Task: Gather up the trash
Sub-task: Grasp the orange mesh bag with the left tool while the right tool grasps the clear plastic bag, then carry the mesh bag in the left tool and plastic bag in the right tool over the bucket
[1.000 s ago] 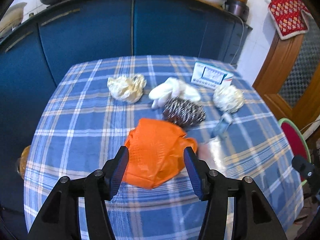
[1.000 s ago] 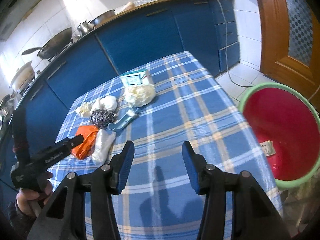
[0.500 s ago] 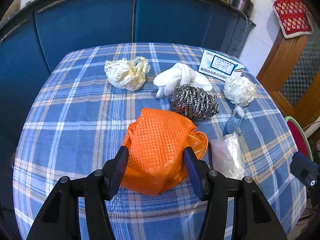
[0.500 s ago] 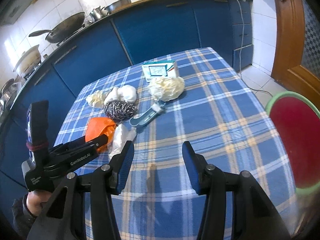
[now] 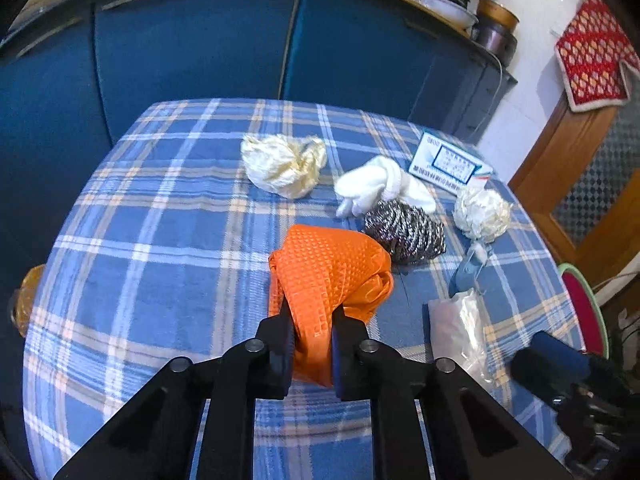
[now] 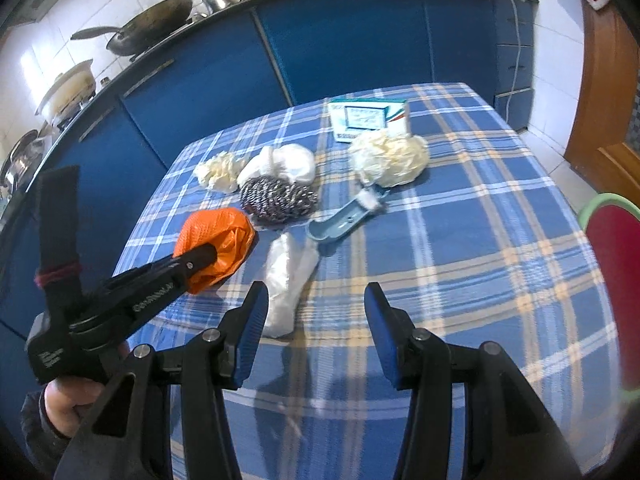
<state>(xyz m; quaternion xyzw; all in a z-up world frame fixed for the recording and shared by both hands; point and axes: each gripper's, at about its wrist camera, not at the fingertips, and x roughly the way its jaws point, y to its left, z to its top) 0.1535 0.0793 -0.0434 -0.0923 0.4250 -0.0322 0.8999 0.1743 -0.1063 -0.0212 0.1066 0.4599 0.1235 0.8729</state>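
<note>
My left gripper (image 5: 311,320) is shut on the near end of an orange textured glove (image 5: 332,264), which also shows in the right wrist view (image 6: 216,240) pinched by the left gripper (image 6: 208,256). My right gripper (image 6: 316,304) is open and empty above the blue plaid tablecloth (image 6: 460,240). A clear plastic wrapper (image 6: 288,280) lies just in front of its left finger. Behind lie a steel scourer (image 5: 404,228), a white glove (image 5: 380,188), two crumpled paper balls (image 5: 284,164) (image 5: 482,212), a small box (image 5: 448,160) and a grey-blue tool (image 6: 344,220).
A red basin with a green rim (image 6: 616,264) stands on the floor past the table's right edge. Blue kitchen cabinets (image 5: 192,48) run behind the table, with pans (image 6: 148,36) on the counter. A wooden door (image 5: 576,168) is at the right.
My left gripper moved forward and shut on the orange glove, bunching it up. My right gripper swung left, away from the basin, towards the trash on the table, and stayed open.
</note>
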